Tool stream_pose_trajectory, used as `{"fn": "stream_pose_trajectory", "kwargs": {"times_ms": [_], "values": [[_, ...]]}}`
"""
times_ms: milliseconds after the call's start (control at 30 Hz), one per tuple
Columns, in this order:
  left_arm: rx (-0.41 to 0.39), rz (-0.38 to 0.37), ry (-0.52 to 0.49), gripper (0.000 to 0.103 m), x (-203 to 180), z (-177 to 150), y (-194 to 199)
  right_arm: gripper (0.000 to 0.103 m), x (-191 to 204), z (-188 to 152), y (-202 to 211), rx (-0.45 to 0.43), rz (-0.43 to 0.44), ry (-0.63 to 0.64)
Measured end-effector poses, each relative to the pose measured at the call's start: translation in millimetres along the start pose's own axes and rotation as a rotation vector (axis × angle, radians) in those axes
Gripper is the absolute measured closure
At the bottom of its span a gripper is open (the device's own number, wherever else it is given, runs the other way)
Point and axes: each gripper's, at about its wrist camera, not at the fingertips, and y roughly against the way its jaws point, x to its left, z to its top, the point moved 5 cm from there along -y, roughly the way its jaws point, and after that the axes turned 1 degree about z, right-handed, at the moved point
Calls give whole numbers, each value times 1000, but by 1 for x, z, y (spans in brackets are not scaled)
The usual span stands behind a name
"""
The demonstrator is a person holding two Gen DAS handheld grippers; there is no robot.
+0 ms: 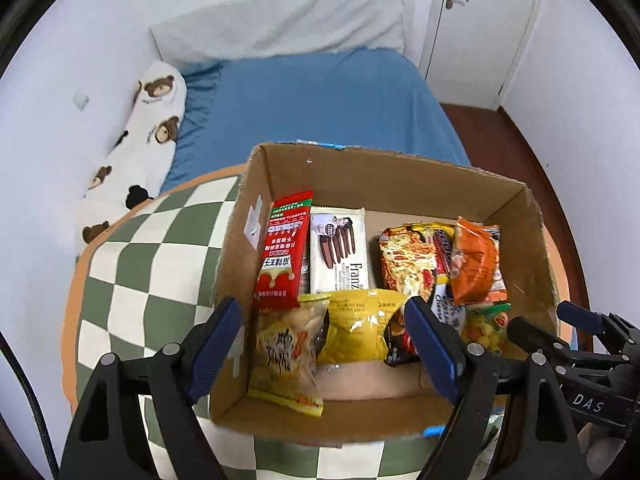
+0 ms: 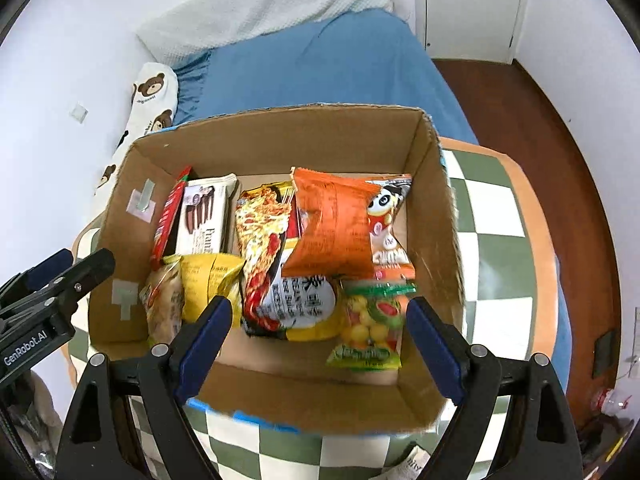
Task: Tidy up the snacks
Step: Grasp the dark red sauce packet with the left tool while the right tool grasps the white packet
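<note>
While both my jaws hang released above cardboard box (image 2: 436, 240) on checkered cushion (image 1: 160, 248), snack packets (image 2: 332, 224) lie inside: light, crinkly, slippery, crushable. Pinch sealed edges, gently.

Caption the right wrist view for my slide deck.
Open right gripper above a cardboard box packed with snacks.
</note>
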Motion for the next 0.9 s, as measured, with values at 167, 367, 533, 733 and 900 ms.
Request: {"fn": "stream_pose_trajectory", "kwargs": {"times_ms": [167,367,533,733,900], "values": [[-71,6,-11,20,-7,-15,33,12,5,-20,29,-71,-21,21],[-136,-3,-2,20,-11,-31,69,12,11,-40,67,-151,-19,31],[-181,-4,16,20,-12,-47,94,12,13,-57,89,-181,2,28],[-152,-5,40,20,-15,-75,95,4,-8,-90,88,-142,66,-40],[-39,23,26,20,-23,-104,57,4,-55,-127,61,-57,111,-163]]}}
